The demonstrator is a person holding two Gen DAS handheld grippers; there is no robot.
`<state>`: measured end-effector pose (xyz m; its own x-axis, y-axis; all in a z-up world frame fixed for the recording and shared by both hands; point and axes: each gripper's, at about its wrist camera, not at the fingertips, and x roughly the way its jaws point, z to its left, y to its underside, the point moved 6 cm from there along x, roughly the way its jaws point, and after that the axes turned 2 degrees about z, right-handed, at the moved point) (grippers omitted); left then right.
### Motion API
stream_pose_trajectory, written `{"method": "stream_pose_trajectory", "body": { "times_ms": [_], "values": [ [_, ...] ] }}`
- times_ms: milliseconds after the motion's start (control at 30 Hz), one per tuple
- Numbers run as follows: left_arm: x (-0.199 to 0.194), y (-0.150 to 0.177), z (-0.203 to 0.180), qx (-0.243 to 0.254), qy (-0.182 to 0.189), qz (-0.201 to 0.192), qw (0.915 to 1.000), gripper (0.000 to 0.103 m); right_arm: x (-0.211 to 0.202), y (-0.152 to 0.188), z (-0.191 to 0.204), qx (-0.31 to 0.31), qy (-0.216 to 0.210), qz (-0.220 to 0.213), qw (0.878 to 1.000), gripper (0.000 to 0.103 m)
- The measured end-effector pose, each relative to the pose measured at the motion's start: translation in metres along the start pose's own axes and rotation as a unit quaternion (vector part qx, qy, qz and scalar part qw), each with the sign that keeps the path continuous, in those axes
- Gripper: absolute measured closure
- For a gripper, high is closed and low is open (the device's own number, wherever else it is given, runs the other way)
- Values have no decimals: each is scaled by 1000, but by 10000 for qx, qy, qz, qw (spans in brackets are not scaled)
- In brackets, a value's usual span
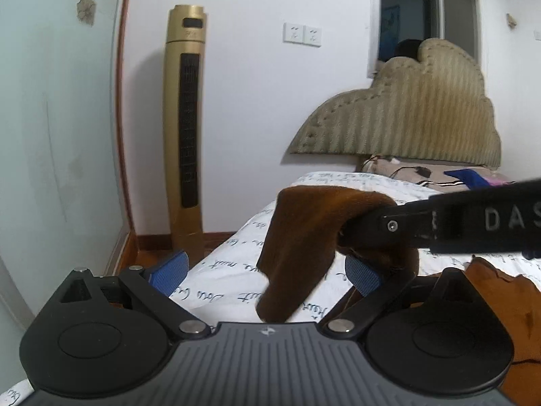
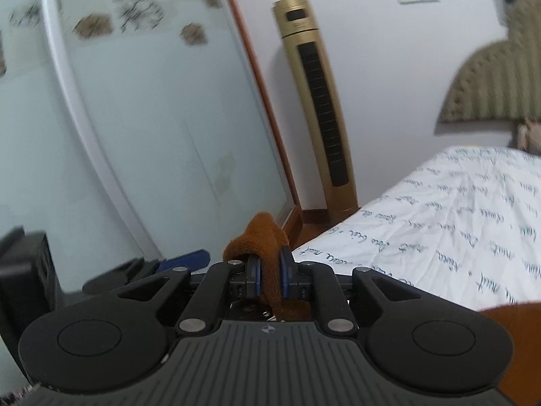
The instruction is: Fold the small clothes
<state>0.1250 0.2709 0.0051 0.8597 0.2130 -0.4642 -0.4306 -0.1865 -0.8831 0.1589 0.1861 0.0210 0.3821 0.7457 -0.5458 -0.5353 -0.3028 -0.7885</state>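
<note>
A small brown garment [image 1: 297, 240] hangs above the bed, draped over the right gripper's black fingers [image 1: 399, 225], which reach in from the right in the left wrist view. My left gripper [image 1: 267, 270] is open, its blue pads on either side of the hanging cloth, not closed on it. In the right wrist view my right gripper [image 2: 268, 272] is shut on the brown garment [image 2: 260, 233], which bunches up between its blue pads. More brown cloth [image 1: 507, 304] lies on the bed at the lower right.
The bed has a white sheet with handwriting print [image 2: 456, 209]. A gold tower fan [image 1: 186, 118] stands by the wall. A beige padded headboard [image 1: 416, 111] and pillows with dark items [image 1: 466, 176] are at the far end. A glass wardrobe door [image 2: 135, 118] is at left.
</note>
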Motion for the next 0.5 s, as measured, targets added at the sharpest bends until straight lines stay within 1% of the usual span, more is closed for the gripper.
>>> {"method": "stream_pose_trajectory", "body": {
  "times_ms": [33, 67, 133, 167, 200, 233, 300, 333, 367, 433, 467, 500],
  "values": [
    [2, 0, 3, -83, 4, 52, 10000, 4, 1, -2, 4, -79, 58, 8, 10000, 85],
    [1, 1, 6, -148, 14, 86, 9999, 7, 3, -3, 6, -126, 107, 44, 9999, 85],
    [1, 3, 13, -263, -17, 164, 9995, 26, 6, -3, 12, -262, 201, 57, 9994, 86],
    [1, 5, 17, -357, -9, 191, 9992, 32, 5, -3, 16, -321, 168, 47, 9993, 86],
    [2, 6, 21, -442, 12, 211, 9988, 44, 4, -2, 18, -333, 61, 41, 9994, 86],
    [2, 7, 26, -520, 62, 242, 9983, 51, 4, -2, 20, -334, -28, 60, 9994, 86],
    [3, 9, 32, -612, 145, 295, 9976, 52, 1, -4, 23, -354, -71, 20, 9993, 57],
    [2, 8, 35, -674, 182, 263, 9972, 52, -3, -7, 23, -321, -20, -126, 9994, 25],
    [0, 7, 38, -717, 208, 185, 9970, 52, -8, -10, 24, -320, 17, -303, 9990, 18],
    [-3, 2, 43, -747, 201, 73, 9970, 52, -13, -14, 24, -337, 35, -412, 9986, 23],
    [-4, 0, 46, -761, 157, 47, 9970, 52, -16, -15, 21, -239, 66, -450, 9987, 25],
    [-4, -1, 49, -820, 70, 27, 9966, 52, -17, -15, 16, -124, 137, -461, 9988, 25]
  ]
}}
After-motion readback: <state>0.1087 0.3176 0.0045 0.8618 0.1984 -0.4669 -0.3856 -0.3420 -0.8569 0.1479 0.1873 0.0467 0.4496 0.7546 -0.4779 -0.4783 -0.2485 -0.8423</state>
